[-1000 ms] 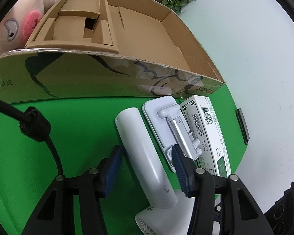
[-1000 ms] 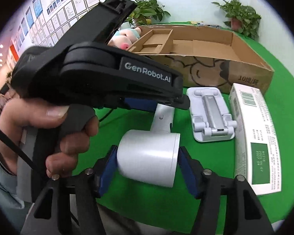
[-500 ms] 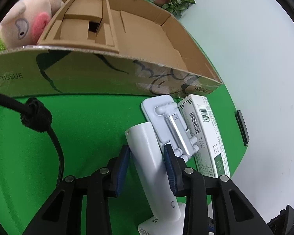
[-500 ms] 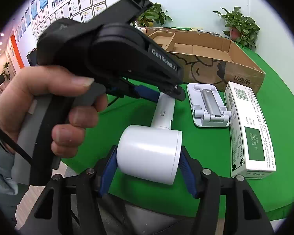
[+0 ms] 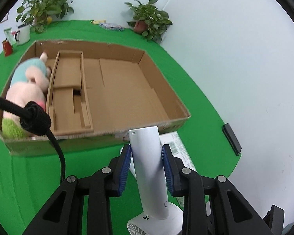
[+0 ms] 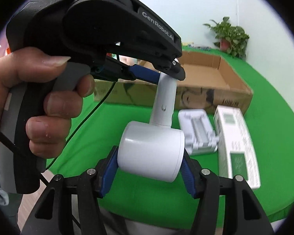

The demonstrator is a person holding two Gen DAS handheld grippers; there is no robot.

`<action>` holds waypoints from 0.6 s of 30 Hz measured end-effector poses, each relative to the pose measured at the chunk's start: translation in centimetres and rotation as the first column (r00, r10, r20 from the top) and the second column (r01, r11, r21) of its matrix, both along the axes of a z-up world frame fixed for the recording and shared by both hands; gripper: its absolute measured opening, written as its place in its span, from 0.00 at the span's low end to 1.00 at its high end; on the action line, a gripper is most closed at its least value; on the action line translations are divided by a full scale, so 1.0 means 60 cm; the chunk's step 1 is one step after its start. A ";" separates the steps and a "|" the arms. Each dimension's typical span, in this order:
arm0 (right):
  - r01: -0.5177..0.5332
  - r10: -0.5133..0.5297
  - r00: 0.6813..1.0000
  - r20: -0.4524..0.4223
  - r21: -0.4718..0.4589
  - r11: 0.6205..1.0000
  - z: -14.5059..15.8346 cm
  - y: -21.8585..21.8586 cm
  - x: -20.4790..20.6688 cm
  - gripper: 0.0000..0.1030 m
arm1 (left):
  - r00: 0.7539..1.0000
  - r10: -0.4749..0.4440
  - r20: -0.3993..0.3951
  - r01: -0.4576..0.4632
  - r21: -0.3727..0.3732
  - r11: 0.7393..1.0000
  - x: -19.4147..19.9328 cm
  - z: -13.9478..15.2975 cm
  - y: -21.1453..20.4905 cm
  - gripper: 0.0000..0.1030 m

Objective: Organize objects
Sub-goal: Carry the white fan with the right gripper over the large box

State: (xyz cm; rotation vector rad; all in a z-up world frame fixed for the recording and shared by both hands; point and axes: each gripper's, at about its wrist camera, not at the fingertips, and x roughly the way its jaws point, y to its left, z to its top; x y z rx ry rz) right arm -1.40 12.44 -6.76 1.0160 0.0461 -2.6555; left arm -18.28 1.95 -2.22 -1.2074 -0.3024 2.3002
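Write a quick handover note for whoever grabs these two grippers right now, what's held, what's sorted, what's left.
Left gripper: jaws closing on the handle of the white fan.
Right gripper: clamped on the fan's round head.
The fan is lifted off the green table, in front of the cardboard box.
Done: plush toy in the box's left section.
Left: fan, white stand and white carton, both on the table.

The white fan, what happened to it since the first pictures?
The white fan was lying on the green table; now it is lifted off it. The left gripper, open around the handle before, is closing on it, pads touching. The right gripper has kept clamping the round head. The cardboard box, phone stand and white carton stayed put.
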 end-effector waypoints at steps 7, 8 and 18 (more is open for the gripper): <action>0.008 -0.008 0.999 -0.050 -0.001 1.000 0.043 0.003 -0.049 0.56 | 0.998 -0.008 -0.068 0.008 -0.006 1.000 -0.031 0.071 -0.001 0.28; 0.009 -0.009 0.998 -0.055 -0.002 1.000 0.048 0.003 -0.055 0.56 | 0.997 -0.009 -0.078 0.009 -0.007 1.000 -0.038 0.081 -0.002 0.28; 0.011 -0.012 0.996 -0.089 -0.012 1.000 0.088 0.006 -0.130 0.55 | 0.993 -0.010 -0.116 0.008 -0.016 1.000 -0.129 0.144 -0.004 0.28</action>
